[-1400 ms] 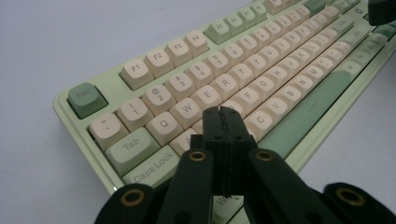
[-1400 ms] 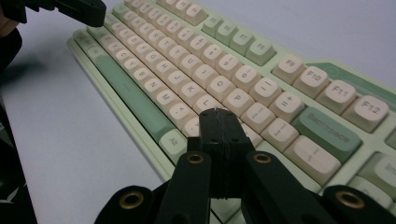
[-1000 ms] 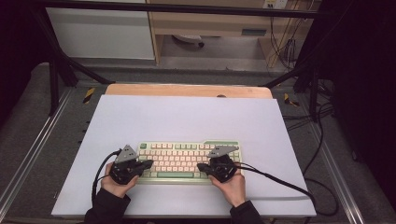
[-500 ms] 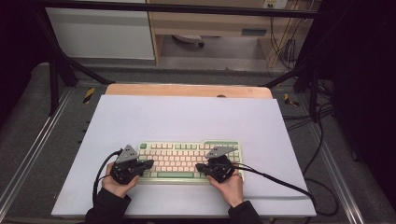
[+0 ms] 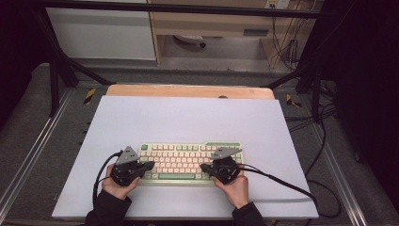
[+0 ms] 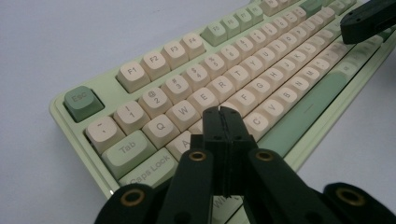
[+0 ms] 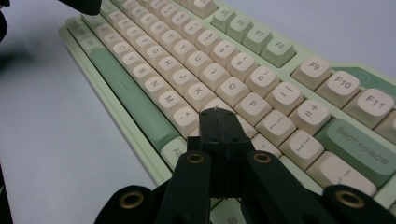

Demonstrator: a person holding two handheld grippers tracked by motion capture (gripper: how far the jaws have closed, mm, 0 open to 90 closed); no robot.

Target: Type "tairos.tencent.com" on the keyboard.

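Note:
A pale green keyboard (image 5: 188,160) with cream and green keys lies near the front of the white mat (image 5: 188,117). My left gripper (image 5: 147,165) hovers over its left end, jaws shut with nothing held; in the left gripper view the closed tips (image 6: 223,116) sit just above the home-row keys on the keyboard (image 6: 154,60). My right gripper (image 5: 205,167) is over the right half, also shut and empty. In the right gripper view its tips (image 7: 217,115) hang above the keys near the period and slash on the keyboard (image 7: 233,56). The other gripper's tip (image 6: 369,18) shows far off.
A wooden strip (image 5: 188,91) borders the mat's far edge. Black frame bars (image 5: 56,70) and cables (image 5: 282,186) run at the sides. A cabinet (image 5: 103,33) stands behind. Bare mat lies beyond the keyboard.
Both grippers have shifted only slightly over the keyboard; the left one edged a little right. Jaws stay shut.

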